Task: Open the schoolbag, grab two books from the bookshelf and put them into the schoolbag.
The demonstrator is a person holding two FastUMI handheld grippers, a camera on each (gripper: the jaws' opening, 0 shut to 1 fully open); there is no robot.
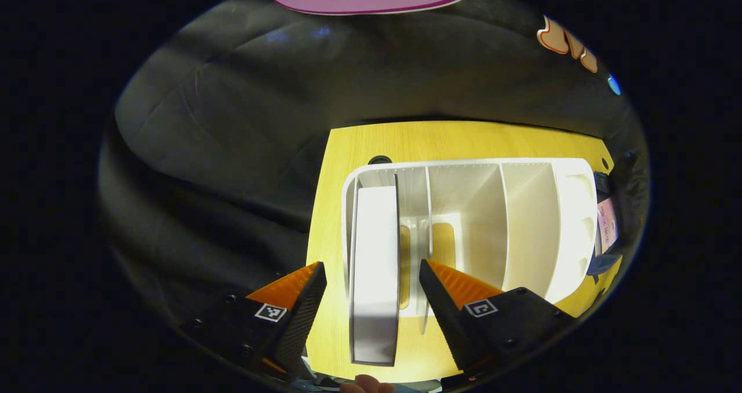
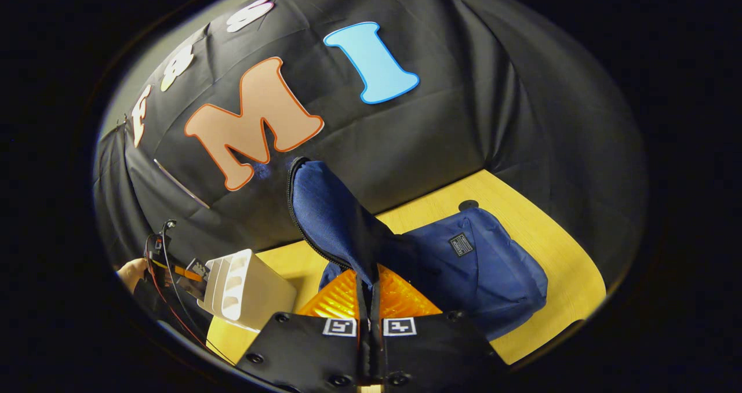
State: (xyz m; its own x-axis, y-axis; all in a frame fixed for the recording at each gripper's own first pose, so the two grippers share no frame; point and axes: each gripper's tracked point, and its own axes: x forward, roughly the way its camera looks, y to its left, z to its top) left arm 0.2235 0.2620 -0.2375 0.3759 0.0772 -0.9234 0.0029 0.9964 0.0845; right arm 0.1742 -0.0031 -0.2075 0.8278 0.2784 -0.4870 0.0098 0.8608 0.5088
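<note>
In the left gripper view a white bookshelf [image 1: 522,219] with several upright dividers stands on the yellow table [image 1: 440,141]. One white book [image 1: 375,265] stands in its leftmost slot. My left gripper [image 1: 374,277] is open, its fingers on either side of that book's near edge without touching it. In the right gripper view the blue schoolbag [image 2: 481,271] lies on the table, and my right gripper [image 2: 371,291] is shut on the schoolbag's flap [image 2: 327,213], holding it lifted upright. The bag's inside is hidden.
The bookshelf [image 2: 246,291] stands left of the bag in the right gripper view, with a hand [image 2: 133,272] and the other gripper beyond it. A dark round hole [image 2: 468,205] sits in the table behind the bag. Black cloth walls close in the table's far sides.
</note>
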